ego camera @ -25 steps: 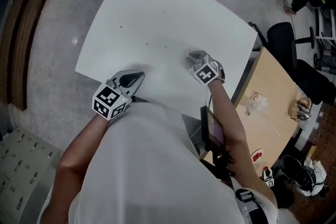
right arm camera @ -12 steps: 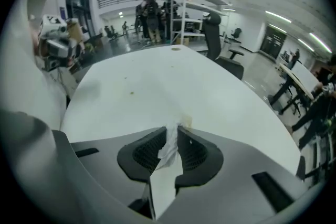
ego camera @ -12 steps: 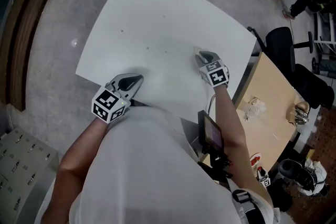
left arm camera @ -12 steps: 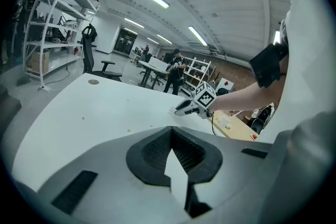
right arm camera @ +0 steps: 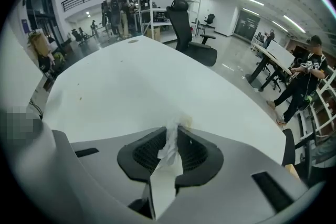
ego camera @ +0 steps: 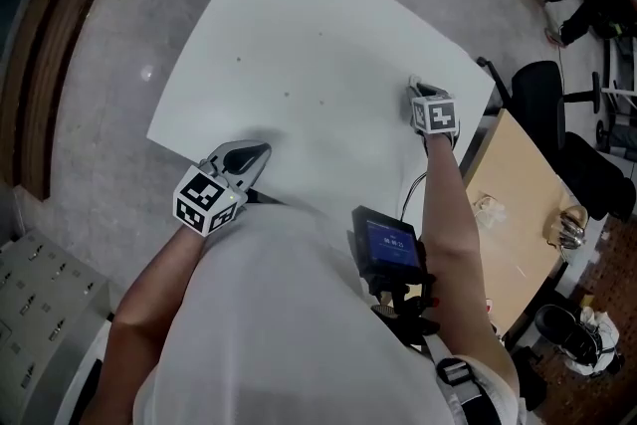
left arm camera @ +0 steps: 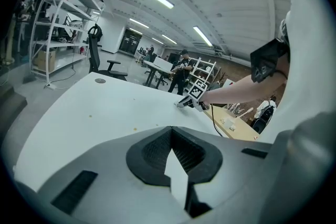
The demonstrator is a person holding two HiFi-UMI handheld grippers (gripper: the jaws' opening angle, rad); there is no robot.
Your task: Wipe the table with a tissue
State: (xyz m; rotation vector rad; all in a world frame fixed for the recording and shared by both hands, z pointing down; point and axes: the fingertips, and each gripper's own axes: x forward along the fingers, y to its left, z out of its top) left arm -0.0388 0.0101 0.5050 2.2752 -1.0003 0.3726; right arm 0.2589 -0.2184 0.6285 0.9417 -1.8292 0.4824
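Two grippers were over the white table (ego camera: 299, 35), one in each of the person's hands. The right arm reached forward almost straight, its bare forearm running up along the table's right side. It carried the right gripper (ego camera: 417, 88) out near the right edge of the tabletop, with its marker cube (ego camera: 436, 114) facing up. In the right gripper view the jaws were pinched on a tissue (right arm camera: 171, 140). A flat strip of it lay between the jaws, and a crumpled end poked out past their tips, low over the white surface. Whether that end pressed on the table could not be told there. From the left gripper view, the far gripper's nose sat right down at the tabletop.

The left arm was bent at the elbow and tucked close to the body, the forearm coming in from the lower left. It held the left gripper (ego camera: 257, 152) at the near edge of the table, pointing up and to the right, well apart from the other. Its jaws were drawn together with nothing caught between them. A few small specks (ego camera: 286, 95) dotted the middle of the tabletop. A small lit screen (ego camera: 388, 246) hung at the person's chest, just beside the right forearm.
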